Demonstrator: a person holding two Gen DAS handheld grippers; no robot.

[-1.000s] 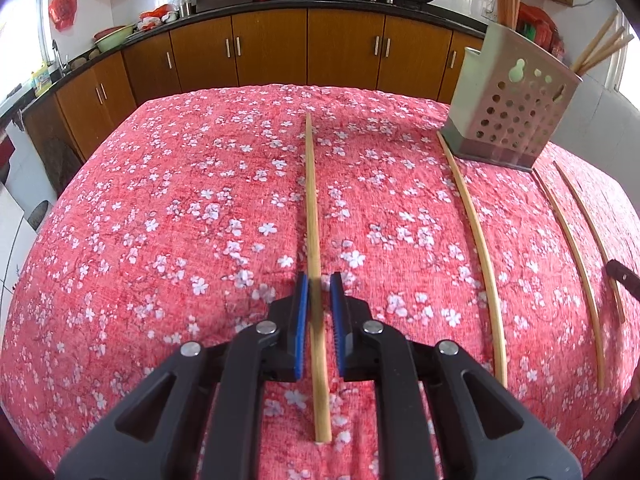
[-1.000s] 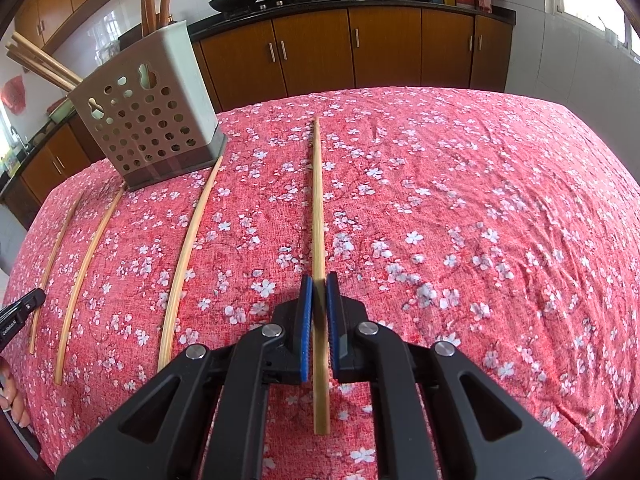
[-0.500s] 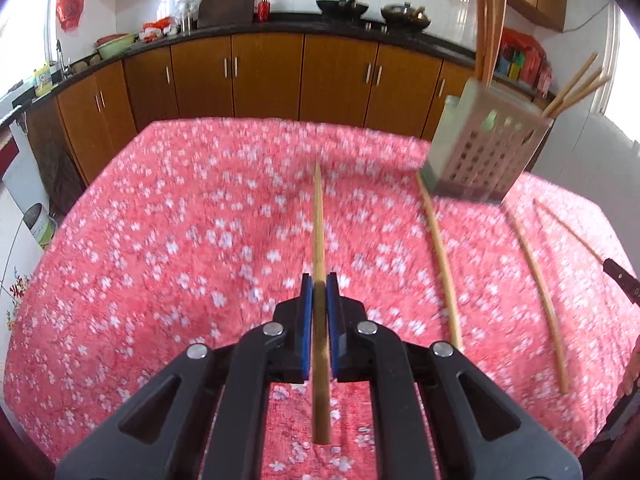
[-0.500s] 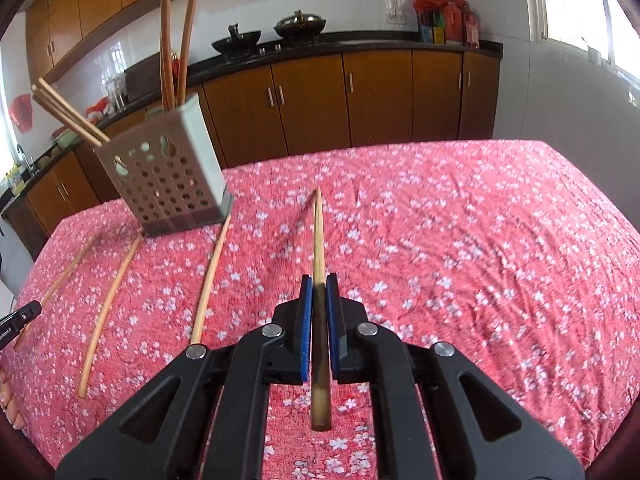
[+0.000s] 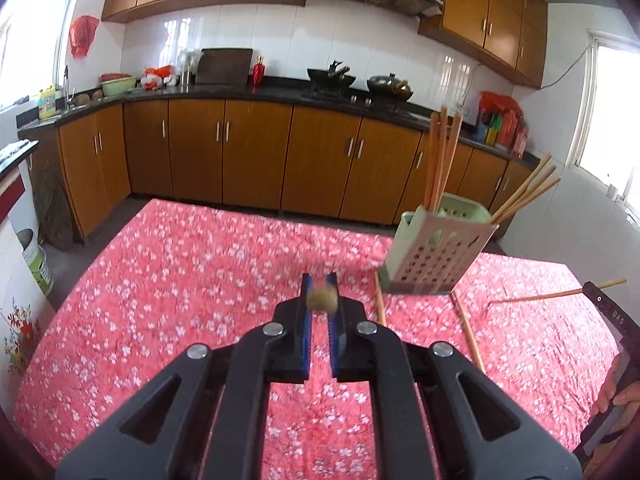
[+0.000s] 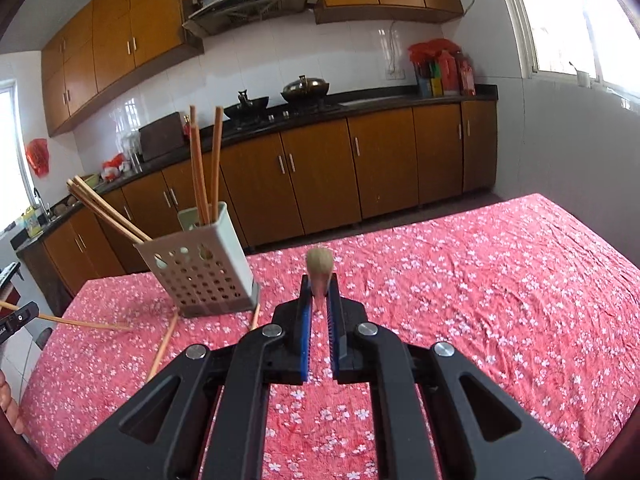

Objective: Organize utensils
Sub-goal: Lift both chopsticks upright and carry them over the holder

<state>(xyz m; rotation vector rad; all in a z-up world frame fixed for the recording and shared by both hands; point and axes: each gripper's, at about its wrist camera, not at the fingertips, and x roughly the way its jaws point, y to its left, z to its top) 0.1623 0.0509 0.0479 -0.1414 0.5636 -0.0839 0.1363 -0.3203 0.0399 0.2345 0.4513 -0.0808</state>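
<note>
I have one chopstick clamped end-on in my left gripper [image 5: 320, 300] and another clamped in my right gripper [image 6: 319, 286], both lifted off the red floral surface [image 6: 480, 300]. The perforated holder [image 6: 204, 272] stands far left of my right jaws; I judge I should tip each stick upright over its open top, lower it inside, then release.

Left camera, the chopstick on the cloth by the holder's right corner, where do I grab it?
Grip the chopstick near its near end, coming down from above with a finger on each side. It lies flat and thin on the tablecloth, and its far end sits close to the holder, which crowds that end.
</note>
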